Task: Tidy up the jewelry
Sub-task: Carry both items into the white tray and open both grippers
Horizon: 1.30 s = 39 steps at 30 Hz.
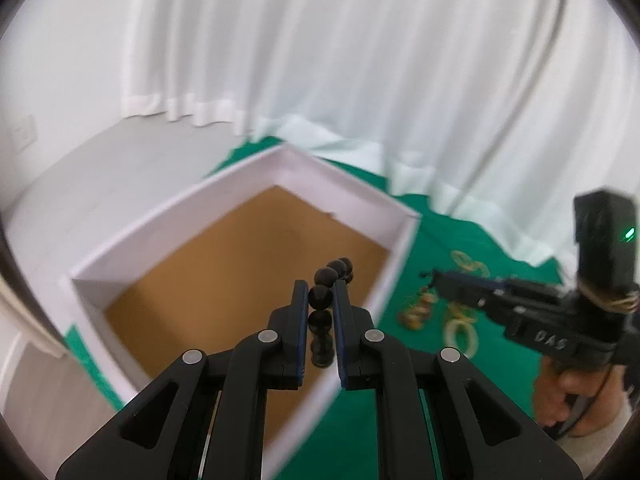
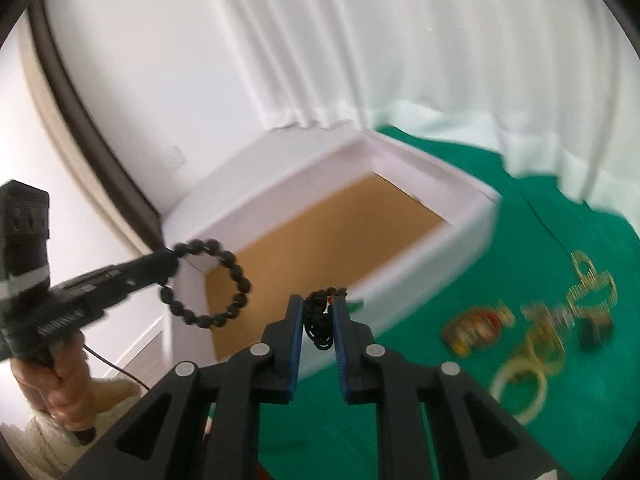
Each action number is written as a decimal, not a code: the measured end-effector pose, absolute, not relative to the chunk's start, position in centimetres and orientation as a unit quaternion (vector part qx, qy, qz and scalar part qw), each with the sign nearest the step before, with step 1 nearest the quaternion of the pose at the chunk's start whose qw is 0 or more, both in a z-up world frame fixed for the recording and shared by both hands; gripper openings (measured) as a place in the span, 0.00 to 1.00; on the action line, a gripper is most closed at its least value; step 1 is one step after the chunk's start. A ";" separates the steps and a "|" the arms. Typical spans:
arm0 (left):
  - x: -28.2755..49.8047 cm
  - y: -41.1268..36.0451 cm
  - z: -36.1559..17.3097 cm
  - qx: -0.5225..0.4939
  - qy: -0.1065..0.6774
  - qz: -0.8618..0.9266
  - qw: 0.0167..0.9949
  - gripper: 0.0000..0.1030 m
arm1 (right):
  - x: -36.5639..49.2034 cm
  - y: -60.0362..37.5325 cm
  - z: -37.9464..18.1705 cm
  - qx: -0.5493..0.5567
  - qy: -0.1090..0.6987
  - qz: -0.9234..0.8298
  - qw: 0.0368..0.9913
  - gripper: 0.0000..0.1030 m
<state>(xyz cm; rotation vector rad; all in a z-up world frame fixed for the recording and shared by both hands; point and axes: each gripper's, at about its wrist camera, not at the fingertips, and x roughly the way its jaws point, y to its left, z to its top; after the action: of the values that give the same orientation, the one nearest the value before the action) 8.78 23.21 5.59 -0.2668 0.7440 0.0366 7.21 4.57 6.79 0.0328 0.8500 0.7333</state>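
Curtains of white cloth are hanging behind everything, their hems brushing a green cloth that is covering the work surface. Sitting on that cloth is a white box with a bare brown cardboard floor, its walls white inside and out.

Loose jewelry is lying on the green cloth to the right of the box, well apart from it: a gold pile of chain-like pieces, a red and gold piece, and a pale bangle nearest the camera. Motion blur is smearing all of these, so their finer detail cannot be told.

The left gripper is hanging over the box with its jaws clenched on a black bead bracelet; in the right wrist view this bracelet is dangling as an open ring from the fingertips, above the near corner of the box. A hand with a cream sleeve is gripping that tool's handle.

The right gripper is pinching a small black bead strand, bunched between its blue pads, with a tiny speck of red showing among the beads. It is hovering just over the near wall of the box.
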 end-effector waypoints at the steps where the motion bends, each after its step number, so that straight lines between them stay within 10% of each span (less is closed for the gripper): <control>1: 9.3 24.1 4.9 -0.128 0.369 0.036 0.920 0.10 | 8.2 6.1 6.7 0.010 0.402 0.356 0.844 0.14; 14: 12.6 28.7 -6.1 -0.122 0.470 0.125 0.865 0.13 | 14.4 16.6 -3.0 -0.039 0.487 0.347 0.800 0.17; 18: 12.0 28.4 -6.9 -0.104 0.473 0.139 0.864 0.64 | 14.0 17.0 -4.3 -0.062 0.492 0.338 0.800 0.44; 39: 9.4 25.8 -9.0 -0.027 0.525 0.158 0.836 0.68 | 12.2 17.2 -6.2 -0.125 0.463 0.335 0.811 0.42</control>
<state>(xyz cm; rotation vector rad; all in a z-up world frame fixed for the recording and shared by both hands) 9.38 25.76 -9.03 -0.0563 1.1108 0.3345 12.20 17.21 -6.21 -0.2662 0.9902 0.7162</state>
